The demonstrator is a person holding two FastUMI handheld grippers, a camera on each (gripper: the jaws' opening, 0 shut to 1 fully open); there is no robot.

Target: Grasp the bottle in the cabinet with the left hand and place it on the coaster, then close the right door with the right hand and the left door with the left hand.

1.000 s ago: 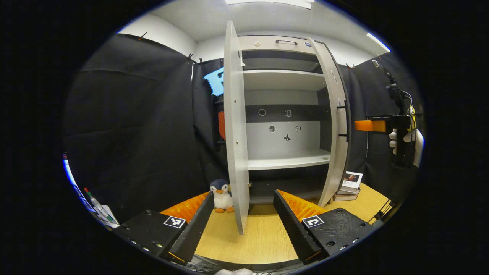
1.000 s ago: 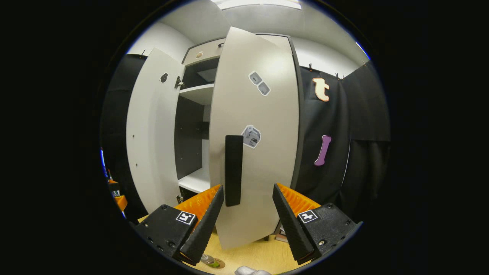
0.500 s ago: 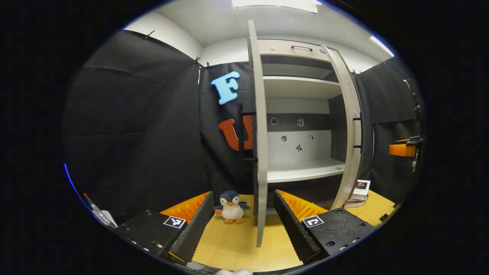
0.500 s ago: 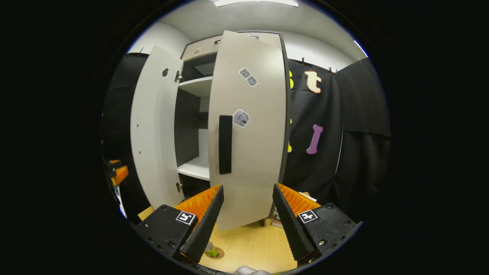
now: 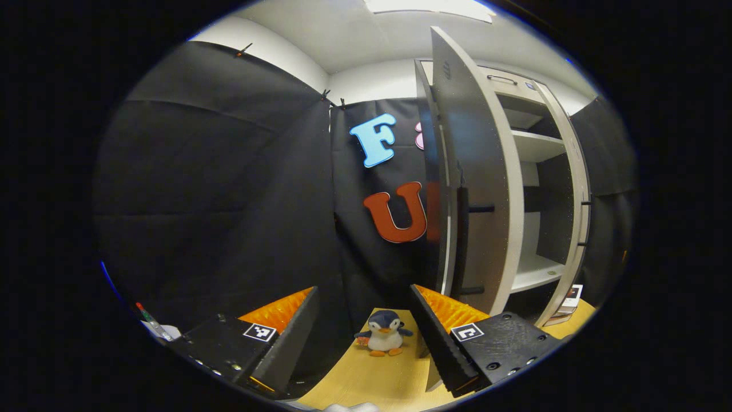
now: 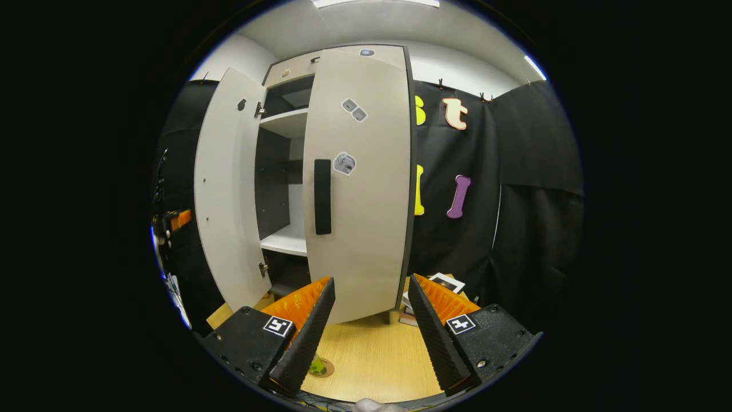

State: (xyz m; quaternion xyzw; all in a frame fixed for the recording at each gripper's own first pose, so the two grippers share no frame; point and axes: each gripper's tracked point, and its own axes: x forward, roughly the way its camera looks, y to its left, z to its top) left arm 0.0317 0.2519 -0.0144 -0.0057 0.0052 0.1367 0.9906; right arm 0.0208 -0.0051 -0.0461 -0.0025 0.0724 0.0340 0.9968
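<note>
Your bottle (image 6: 316, 364) sits low in the right gripper view, bottom centre-left, upright on the round coaster (image 6: 323, 368) on the wooden table (image 6: 372, 360); most of it is hidden behind your right gripper's left finger, only a greenish base visible. Any label is too small to read.

Right door (image 6: 357, 183) fills frame centre, nearly shut, dark handle (image 6: 322, 197) on its left edge, small stickers above it, unreadable. Left door (image 6: 226, 194) stands wide open at frame left.

Right gripper (image 6: 366, 320): jaws spread, grasping nothing. Left gripper (image 5: 363, 337): likewise released, empty.

In the left gripper view, the left door (image 5: 477, 189) shows its outer face right of centre. A toy penguin (image 5: 382, 340) stands on the table between your fingers. Books (image 6: 434, 289) lie by the cabinet's base, partly cut off, cover print illegible.
</note>
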